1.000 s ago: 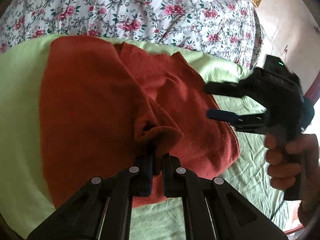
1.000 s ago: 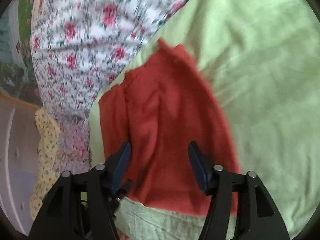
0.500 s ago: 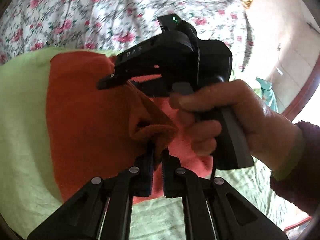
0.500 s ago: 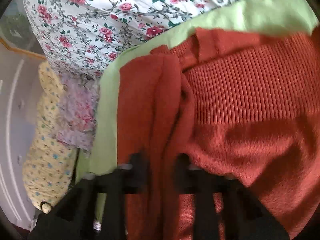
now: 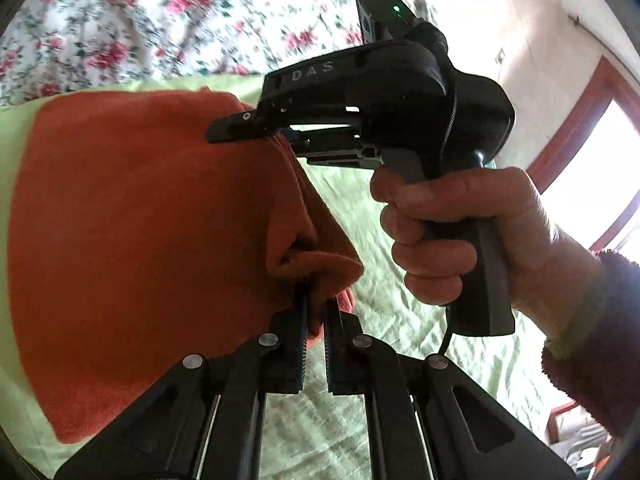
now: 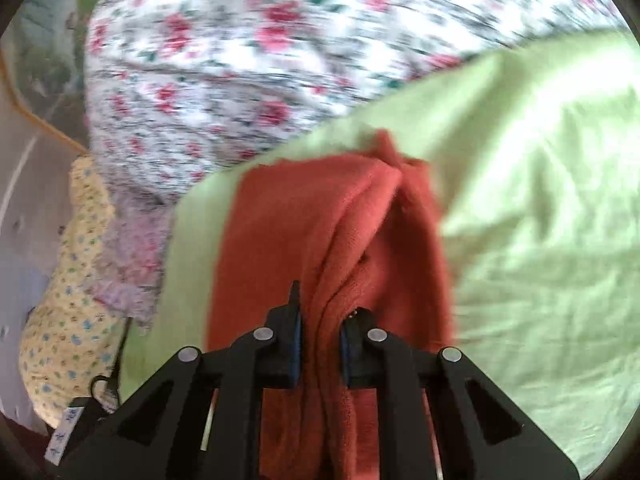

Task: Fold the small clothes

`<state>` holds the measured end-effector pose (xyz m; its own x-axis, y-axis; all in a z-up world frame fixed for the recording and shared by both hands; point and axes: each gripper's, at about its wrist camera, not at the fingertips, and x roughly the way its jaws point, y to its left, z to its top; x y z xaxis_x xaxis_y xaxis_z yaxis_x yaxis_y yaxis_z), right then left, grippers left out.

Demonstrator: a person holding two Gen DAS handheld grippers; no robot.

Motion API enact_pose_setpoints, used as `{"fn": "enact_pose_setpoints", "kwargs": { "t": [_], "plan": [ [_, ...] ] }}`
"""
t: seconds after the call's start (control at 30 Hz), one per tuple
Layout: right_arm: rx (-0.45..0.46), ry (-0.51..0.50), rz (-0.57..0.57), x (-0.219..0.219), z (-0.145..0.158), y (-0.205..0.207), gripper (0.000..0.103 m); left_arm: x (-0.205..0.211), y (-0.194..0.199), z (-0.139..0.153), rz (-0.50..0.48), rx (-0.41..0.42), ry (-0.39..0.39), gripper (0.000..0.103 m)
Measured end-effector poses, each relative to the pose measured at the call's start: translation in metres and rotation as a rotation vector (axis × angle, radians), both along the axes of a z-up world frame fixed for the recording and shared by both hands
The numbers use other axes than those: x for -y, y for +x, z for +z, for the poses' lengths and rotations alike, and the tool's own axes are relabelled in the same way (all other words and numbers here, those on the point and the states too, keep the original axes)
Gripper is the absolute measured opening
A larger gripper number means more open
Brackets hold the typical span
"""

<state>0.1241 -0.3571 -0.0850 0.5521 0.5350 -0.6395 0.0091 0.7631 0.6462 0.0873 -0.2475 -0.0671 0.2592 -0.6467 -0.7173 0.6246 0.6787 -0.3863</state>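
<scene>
A rust-red knit garment (image 5: 140, 220) lies on a light green sheet (image 5: 400, 320). In the left wrist view my left gripper (image 5: 314, 312) is shut on a bunched fold at the garment's near right edge. Farther along that edge my right gripper (image 5: 260, 136), held in a hand (image 5: 448, 236), pinches the cloth; its lower finger is partly hidden by the fold. The right wrist view shows the right gripper (image 6: 320, 320) shut on a thick ridge of the red garment (image 6: 312, 216), which hangs raised from both grips over the sheet (image 6: 540, 200).
A floral quilt (image 5: 160, 20) covers the bed beyond the green sheet, also in the right wrist view (image 6: 240, 60). A yellow dotted cloth (image 6: 60, 300) and a pale purple one (image 6: 132, 264) lie at the bed's left edge. A wall and red window frame (image 5: 580, 112) stand at right.
The right gripper swung in from the right and shut on the garment's far edge. Both grippers have carried that edge leftward, uncovering green sheet where the garment's right half lay.
</scene>
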Motion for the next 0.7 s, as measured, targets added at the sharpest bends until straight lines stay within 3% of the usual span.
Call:
{"fn": "enact_pose_setpoints", "kwargs": {
  "t": [0.13,0.27,0.37,0.43,0.53,0.7],
  "plan": [
    [0.020,0.010,-0.027,0.013,-0.003,-0.005,0.015,0.012,-0.003,-0.009,-0.031,-0.017,0.013,0.006],
    [-0.053,-0.054,-0.028,0.018,-0.020,0.002,0.017,0.013,-0.001,-0.026,-0.047,-0.097,0.035,0.008],
    [-0.061,-0.118,-0.041,0.019,-0.019,-0.002,0.031,0.002,-0.002,-0.023,-0.061,-0.120,0.033,0.016],
    [-0.060,-0.148,-0.084,0.026,-0.014,-0.009,0.048,-0.013,-0.003,-0.018,-0.036,-0.138,0.040,0.038],
    [-0.021,-0.151,-0.157,0.040,-0.006,-0.027,0.066,-0.049,-0.002,-0.005,0.041,-0.151,-0.009,0.045],
    [-0.032,-0.063,-0.140,0.043,-0.010,-0.044,0.072,-0.113,0.016,0.012,0.223,-0.164,-0.062,0.057]
  ]
}}
